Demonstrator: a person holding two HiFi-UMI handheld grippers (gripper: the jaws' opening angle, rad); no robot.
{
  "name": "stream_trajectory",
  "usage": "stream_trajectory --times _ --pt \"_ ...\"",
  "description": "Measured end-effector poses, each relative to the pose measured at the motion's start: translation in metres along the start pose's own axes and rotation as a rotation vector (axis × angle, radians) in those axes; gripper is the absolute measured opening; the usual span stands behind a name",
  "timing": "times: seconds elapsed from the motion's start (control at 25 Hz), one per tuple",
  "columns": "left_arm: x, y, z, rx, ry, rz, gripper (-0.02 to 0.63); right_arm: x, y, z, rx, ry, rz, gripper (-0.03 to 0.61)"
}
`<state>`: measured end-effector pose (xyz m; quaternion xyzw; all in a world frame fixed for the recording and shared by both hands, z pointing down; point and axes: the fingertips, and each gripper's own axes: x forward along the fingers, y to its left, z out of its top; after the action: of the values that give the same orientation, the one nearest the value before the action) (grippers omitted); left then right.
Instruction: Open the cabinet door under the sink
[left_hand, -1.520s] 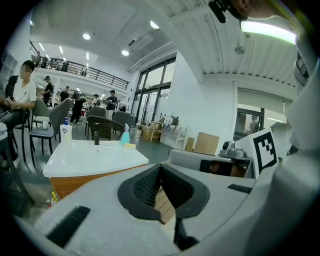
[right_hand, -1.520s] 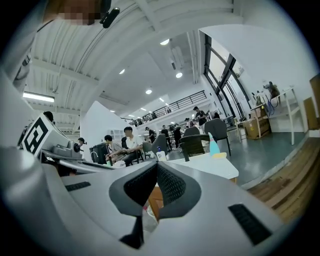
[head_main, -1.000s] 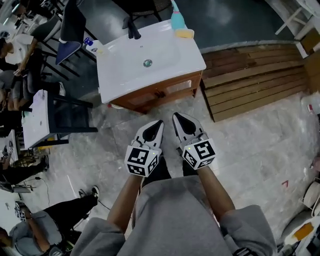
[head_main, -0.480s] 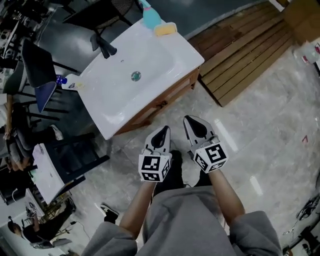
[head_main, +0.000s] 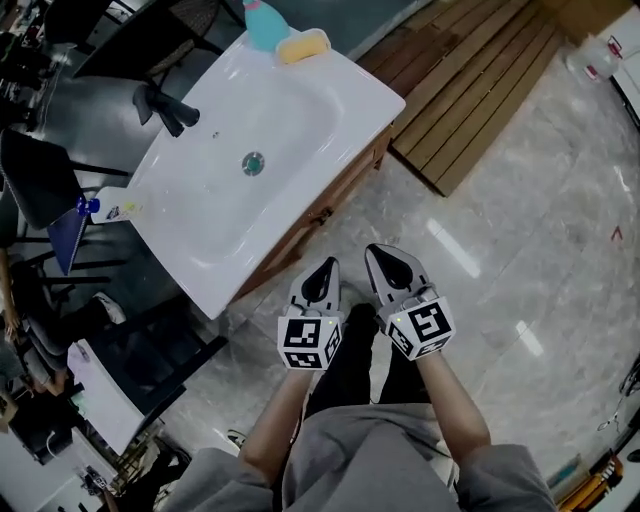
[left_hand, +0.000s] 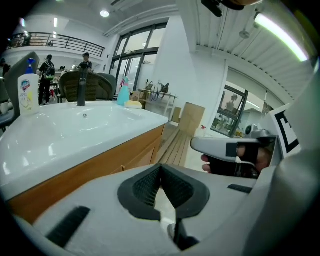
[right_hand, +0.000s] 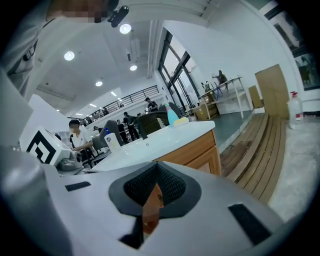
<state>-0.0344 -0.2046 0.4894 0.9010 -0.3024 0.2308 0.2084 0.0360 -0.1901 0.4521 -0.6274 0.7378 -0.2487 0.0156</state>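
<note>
The white sink (head_main: 300, 110) sits on a wooden cabinet (head_main: 345, 185), of which only a narrow strip of the front shows from above. My left gripper (head_main: 322, 272) and right gripper (head_main: 392, 260) hang side by side over the floor just in front of that cabinet, both shut and holding nothing. In the left gripper view the cabinet front (left_hand: 100, 162) with a small knob (left_hand: 123, 167) lies beyond my shut left gripper (left_hand: 161, 167). In the right gripper view, past the right gripper (right_hand: 157, 167), the cabinet (right_hand: 200, 150) stands ahead and apart from it.
On the sink stand a black tap (head_main: 165, 108), a blue bottle (head_main: 262, 22), a yellow sponge (head_main: 303, 43) and a soap bottle (head_main: 110, 210). Wooden decking (head_main: 470, 90) lies right of the cabinet. A dark chair (head_main: 150, 355) and a white table (head_main: 105, 395) stand at left.
Both grippers have sunk lower, still side by side and shut. The sink now looks larger and nearer in the head view, turned more to the left.
</note>
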Motion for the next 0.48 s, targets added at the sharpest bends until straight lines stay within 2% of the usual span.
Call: stream_trajectory --times 0.48 --pt "0.053 0.031 -0.043 -0.04 -0.018 0.077 0.009 0.034 -0.035 -0.059 0.041 0.046 0.06 0.008"
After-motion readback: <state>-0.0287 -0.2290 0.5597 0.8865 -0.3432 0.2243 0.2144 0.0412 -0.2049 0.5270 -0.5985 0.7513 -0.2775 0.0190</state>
